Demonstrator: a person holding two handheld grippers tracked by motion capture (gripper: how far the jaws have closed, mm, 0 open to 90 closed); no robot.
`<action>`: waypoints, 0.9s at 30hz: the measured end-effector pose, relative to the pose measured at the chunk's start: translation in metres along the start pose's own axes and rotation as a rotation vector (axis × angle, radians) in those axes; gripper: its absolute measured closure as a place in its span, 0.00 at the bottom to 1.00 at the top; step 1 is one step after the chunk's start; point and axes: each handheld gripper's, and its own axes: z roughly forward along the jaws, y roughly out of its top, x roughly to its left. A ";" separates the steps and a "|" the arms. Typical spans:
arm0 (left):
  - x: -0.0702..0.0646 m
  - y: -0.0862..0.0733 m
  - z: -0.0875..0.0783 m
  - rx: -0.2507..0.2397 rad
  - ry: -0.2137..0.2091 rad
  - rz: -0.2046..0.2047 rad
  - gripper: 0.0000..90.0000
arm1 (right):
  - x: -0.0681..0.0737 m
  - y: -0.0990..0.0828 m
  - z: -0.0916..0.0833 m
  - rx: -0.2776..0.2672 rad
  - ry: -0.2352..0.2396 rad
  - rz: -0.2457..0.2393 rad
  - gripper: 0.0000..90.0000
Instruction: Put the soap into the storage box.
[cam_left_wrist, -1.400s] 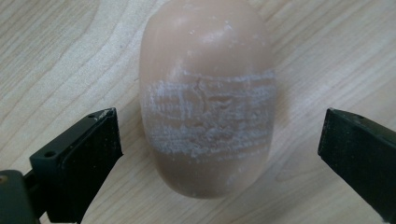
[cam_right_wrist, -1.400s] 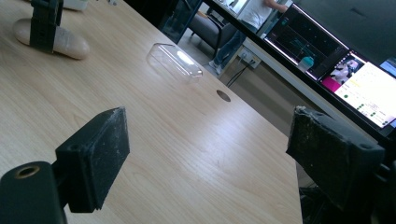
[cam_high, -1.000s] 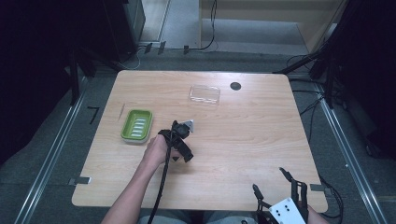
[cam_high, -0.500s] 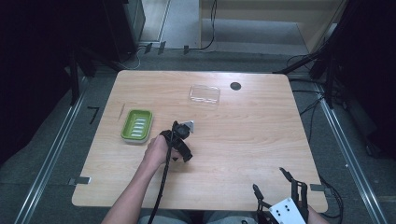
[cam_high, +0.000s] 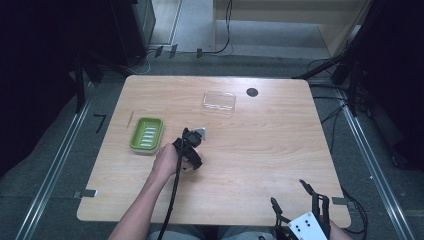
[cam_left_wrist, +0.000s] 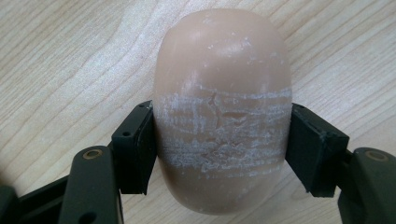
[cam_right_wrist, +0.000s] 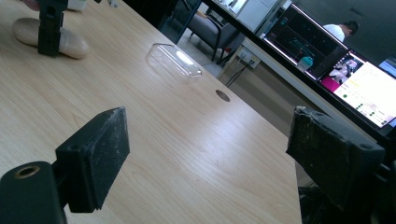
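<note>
Left gripper view gives me the soap bar (cam_left_wrist: 222, 112), beige and scuffed white, lying on the wooden table (cam_left_wrist: 56, 56) with my left gripper (cam_left_wrist: 219, 149) clamped on its two sides. I judge the grasp made and the lift not begun. The green soap dish (cam_high: 146, 134) sits just left of it, empty; the clear lid (cam_high: 219, 101) lies farther back. My right gripper (cam_high: 299, 202) hangs spread at the near edge, holding nothing.
</note>
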 end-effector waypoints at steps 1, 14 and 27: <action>0.000 0.000 0.000 0.001 0.000 0.000 0.37 | 0.000 0.000 0.000 0.000 0.000 0.000 0.15; 0.001 -0.002 -0.007 0.012 -0.005 0.035 0.37 | 0.000 0.000 0.000 0.000 -0.001 0.001 0.15; 0.008 -0.013 -0.019 -0.003 -0.009 0.029 0.37 | 0.000 0.000 -0.001 0.001 -0.001 0.003 0.15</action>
